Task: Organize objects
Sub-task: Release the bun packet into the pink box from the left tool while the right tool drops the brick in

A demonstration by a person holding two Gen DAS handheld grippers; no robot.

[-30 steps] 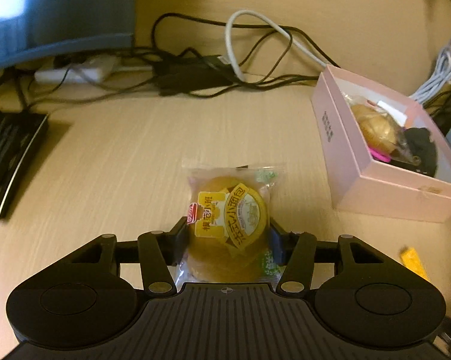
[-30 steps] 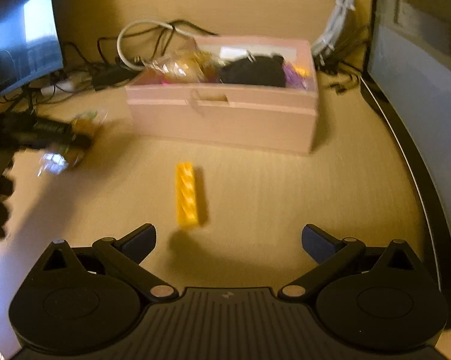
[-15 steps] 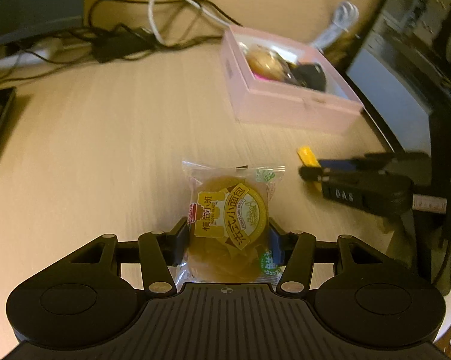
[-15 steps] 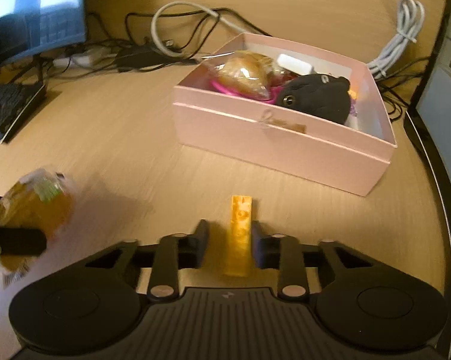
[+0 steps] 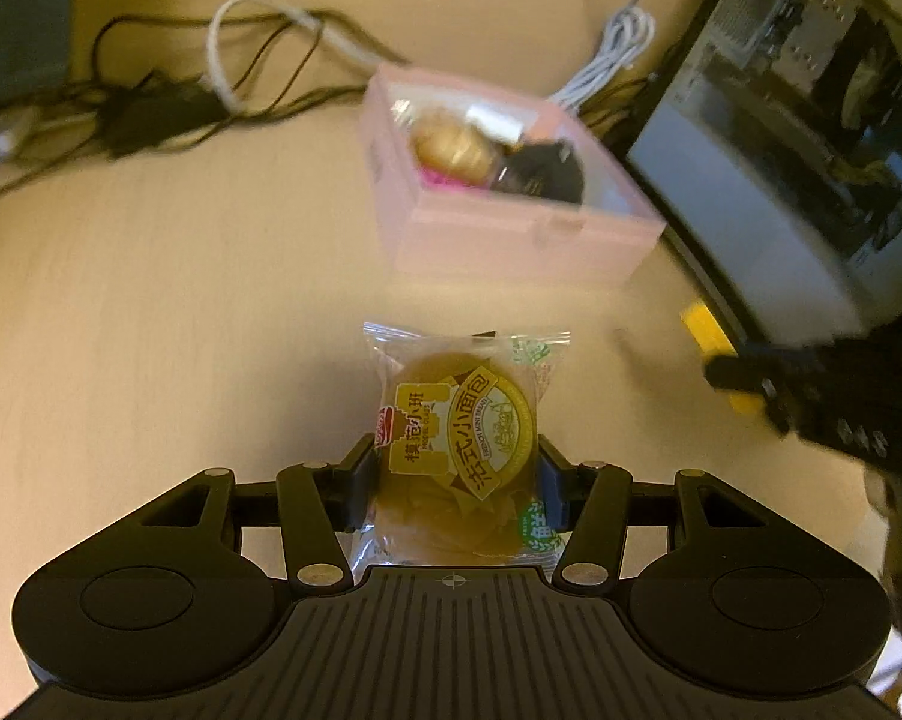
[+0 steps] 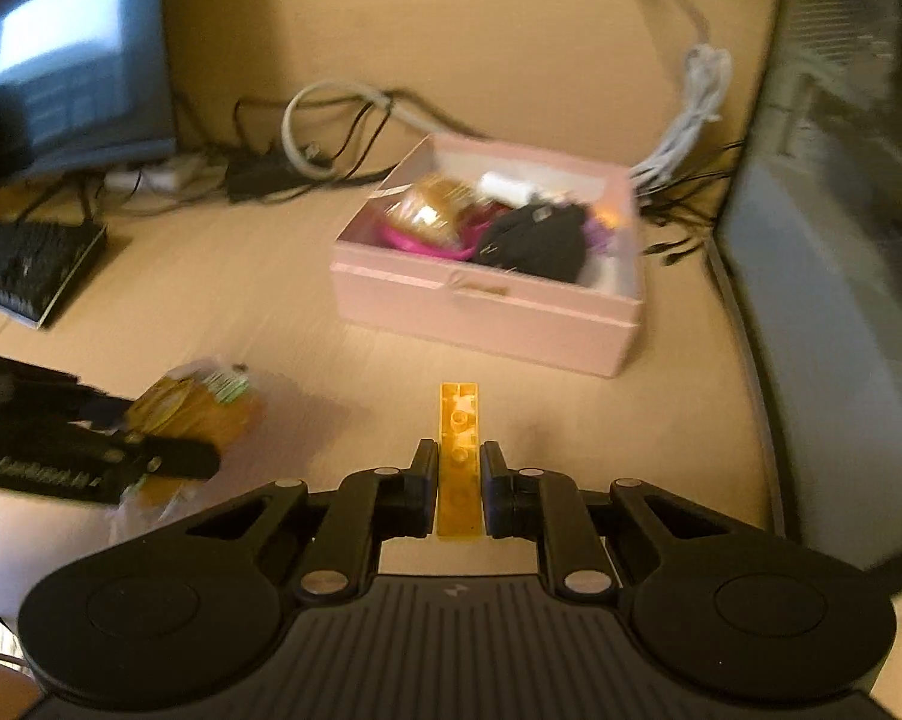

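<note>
Both claws lifted nearer pink box [image 6: 487, 312]: left claw [image 5: 457, 480] clamps bread packet [image 5: 460, 450], right claw [image 6: 460, 486] clamps yellow block [image 6: 460, 462].

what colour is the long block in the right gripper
Yellow-orange block, clearest in the right wrist view, clamped in the right gripper.

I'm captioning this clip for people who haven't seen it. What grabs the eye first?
The left tongs grip a packaged bun over the desk, and the right tongs pinch a yellow brick. Beyond both sits an open pink box, already holding items.
</note>
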